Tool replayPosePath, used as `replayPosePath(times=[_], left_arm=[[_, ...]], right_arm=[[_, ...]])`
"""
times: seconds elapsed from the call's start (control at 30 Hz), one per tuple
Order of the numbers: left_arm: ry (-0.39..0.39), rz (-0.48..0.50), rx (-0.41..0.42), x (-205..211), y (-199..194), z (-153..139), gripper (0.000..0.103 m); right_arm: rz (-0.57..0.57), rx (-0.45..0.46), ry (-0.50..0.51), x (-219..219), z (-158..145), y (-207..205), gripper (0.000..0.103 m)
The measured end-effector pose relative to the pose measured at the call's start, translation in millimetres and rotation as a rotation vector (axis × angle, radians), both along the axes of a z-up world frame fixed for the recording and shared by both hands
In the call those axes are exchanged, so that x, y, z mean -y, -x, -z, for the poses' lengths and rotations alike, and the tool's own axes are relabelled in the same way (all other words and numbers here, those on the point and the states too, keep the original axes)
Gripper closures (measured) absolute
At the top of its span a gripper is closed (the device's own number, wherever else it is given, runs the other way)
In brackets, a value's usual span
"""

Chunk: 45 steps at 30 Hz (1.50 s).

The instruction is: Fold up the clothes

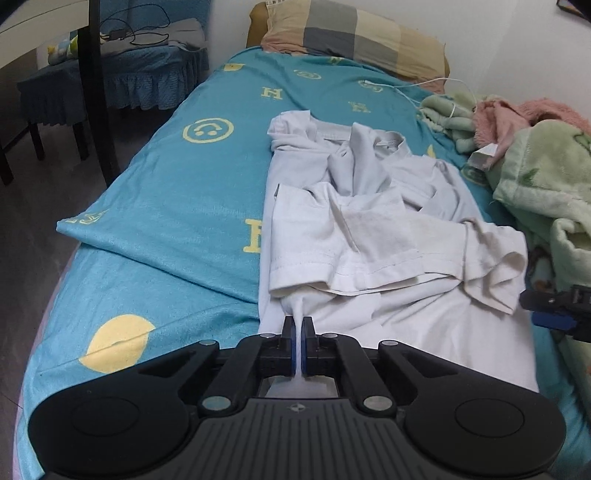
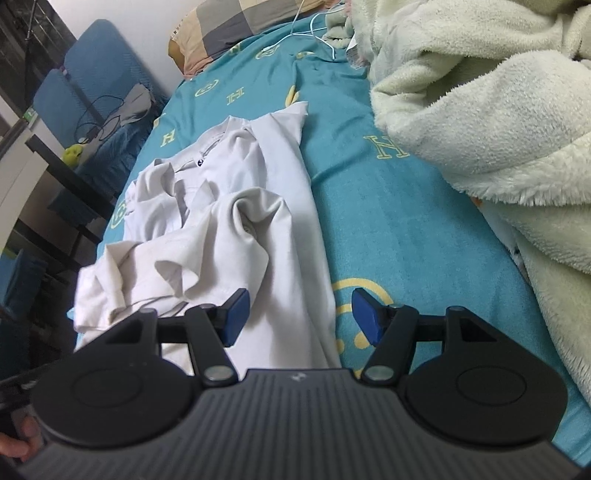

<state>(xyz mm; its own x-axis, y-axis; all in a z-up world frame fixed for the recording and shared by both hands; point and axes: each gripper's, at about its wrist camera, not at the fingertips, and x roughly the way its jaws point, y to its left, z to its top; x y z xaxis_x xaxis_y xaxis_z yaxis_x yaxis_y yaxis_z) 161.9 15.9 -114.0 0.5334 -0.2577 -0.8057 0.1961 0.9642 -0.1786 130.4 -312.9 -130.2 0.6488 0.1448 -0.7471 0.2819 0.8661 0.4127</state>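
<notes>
From the left wrist camera, we see the left gripper [image 1: 298, 328] pinched tight on a twisted corner of the white shirt [image 1: 369, 229], the cloth squeezed between its two blue pads and running back toward the camera. The shirt lies crumpled on the teal bedsheet [image 1: 177, 206], near the middle of the bed, with one short sleeve folded over the body and the collar end bunched up toward the pillow [image 1: 354, 33]. To the right of the shirt sits a heap of green and pink blankets [image 1: 532, 162], and a white cable [image 1: 436, 86] trails across the sheet near the pillow. At the right edge we catch the blue tip of the right gripper [image 1: 554, 314], just beside the shirt's edge. A chair [image 1: 147, 70] with a blue cover stands off to the left of the bed.

Over to the right wrist camera: the right gripper [image 2: 301, 317] is spread wide, holding nothing, its left pad over the shirt [image 2: 229, 206] and its right pad over the bedsheet [image 2: 388, 221]. The shirt's near edge runs between the pads. The fluffy blanket [image 2: 480, 110] fills the right side. A fingertip [image 2: 22, 439] shows at the bottom left corner.
</notes>
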Motion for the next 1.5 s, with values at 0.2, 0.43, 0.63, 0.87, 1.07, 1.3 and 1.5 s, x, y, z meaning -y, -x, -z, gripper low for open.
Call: replayPosePath(times=[0.2, 0.43, 0.63, 0.87, 1.07, 1.3, 1.5], left_arm=[[0.065, -0.041, 0.025, -11, 20, -29, 0.072], [0.276, -0.04, -0.054, -12, 64, -48, 0.043], [0.479, -0.159, -0.298, -18, 61, 1, 0.041], [0.686, -0.394, -0.395, -40, 47, 51, 0.042], [0.704, -0.504, -0.31, -50, 43, 56, 0.054], [0.722, -0.516, -0.261, -47, 41, 52, 0.085], [0.774, -0.467, -0.129, -50, 49, 5, 0.094]], right_arm=[[0.049, 0.061, -0.174, 9, -15, 23, 0.038], [0.025, 0.051, -0.468, -8, -11, 54, 0.038], [0.113, -0.102, -0.724, -23, 26, 66, 0.038], [0.322, -0.175, -0.723, -12, 52, 79, 0.039], [0.362, -0.137, -0.662, -6, 52, 76, 0.046], [0.387, -0.098, -0.594, -2, 54, 67, 0.09], [0.356, 0.006, -0.575, -3, 19, 89, 0.095]])
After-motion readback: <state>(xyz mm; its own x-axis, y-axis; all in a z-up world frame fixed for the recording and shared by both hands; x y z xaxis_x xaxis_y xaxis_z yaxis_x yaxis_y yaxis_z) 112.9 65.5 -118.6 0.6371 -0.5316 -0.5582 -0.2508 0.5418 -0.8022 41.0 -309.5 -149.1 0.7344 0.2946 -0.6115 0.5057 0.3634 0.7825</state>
